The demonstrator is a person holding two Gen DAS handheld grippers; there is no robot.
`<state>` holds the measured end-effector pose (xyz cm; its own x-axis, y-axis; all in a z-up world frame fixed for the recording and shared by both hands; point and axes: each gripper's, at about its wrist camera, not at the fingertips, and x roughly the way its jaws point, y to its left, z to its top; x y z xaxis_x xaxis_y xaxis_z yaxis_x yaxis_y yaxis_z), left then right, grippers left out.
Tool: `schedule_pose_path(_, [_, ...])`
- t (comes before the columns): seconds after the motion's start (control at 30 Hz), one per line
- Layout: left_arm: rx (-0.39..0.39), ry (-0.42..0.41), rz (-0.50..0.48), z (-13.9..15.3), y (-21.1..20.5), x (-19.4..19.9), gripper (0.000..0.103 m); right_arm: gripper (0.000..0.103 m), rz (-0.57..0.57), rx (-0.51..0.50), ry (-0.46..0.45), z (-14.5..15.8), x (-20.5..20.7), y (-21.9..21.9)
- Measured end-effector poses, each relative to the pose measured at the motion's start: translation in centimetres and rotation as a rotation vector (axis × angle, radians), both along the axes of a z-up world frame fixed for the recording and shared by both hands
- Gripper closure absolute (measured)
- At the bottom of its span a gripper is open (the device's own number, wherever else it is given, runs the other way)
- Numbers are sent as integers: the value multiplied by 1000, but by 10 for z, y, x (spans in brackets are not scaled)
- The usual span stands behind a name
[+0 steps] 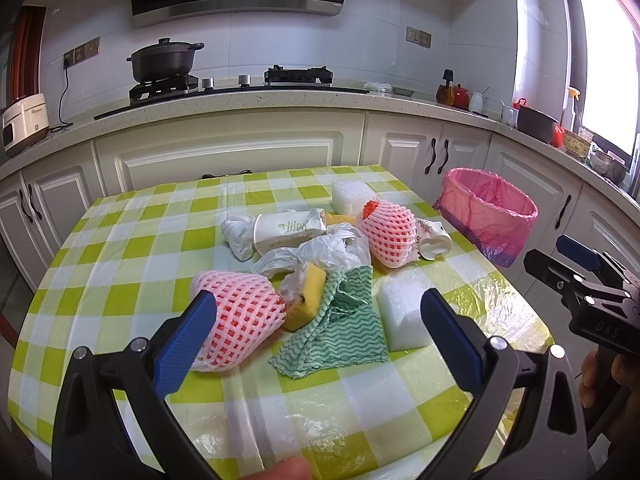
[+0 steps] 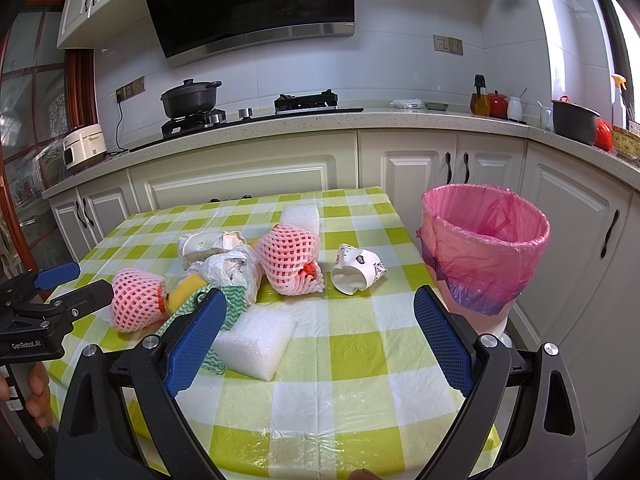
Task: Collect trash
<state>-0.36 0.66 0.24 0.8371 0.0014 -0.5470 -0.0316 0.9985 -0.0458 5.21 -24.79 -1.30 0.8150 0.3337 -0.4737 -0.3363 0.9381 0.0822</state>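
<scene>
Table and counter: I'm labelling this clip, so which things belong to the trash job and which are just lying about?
Job: foam nets, foam blocks, paper cups, plastic bag, sponge, cloth, bin.
Lying about: pot, rice cooker, red jar.

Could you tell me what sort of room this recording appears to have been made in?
Most likely a home kitchen. A gas stove with a black pot on it sits under a range hood, and white cabinets run below the countertop behind the checked table.
</scene>
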Motion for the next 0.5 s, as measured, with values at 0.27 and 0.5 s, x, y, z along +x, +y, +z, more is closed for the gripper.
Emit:
schedule_pose_path(0.27, [0,0,0,0,0,0,4,15,0,0,-1,-1,0,-1])
schedule_pose_path(0.5, [-14,17,12,-1,4,3,4,15,4,-8,16,1,5,4])
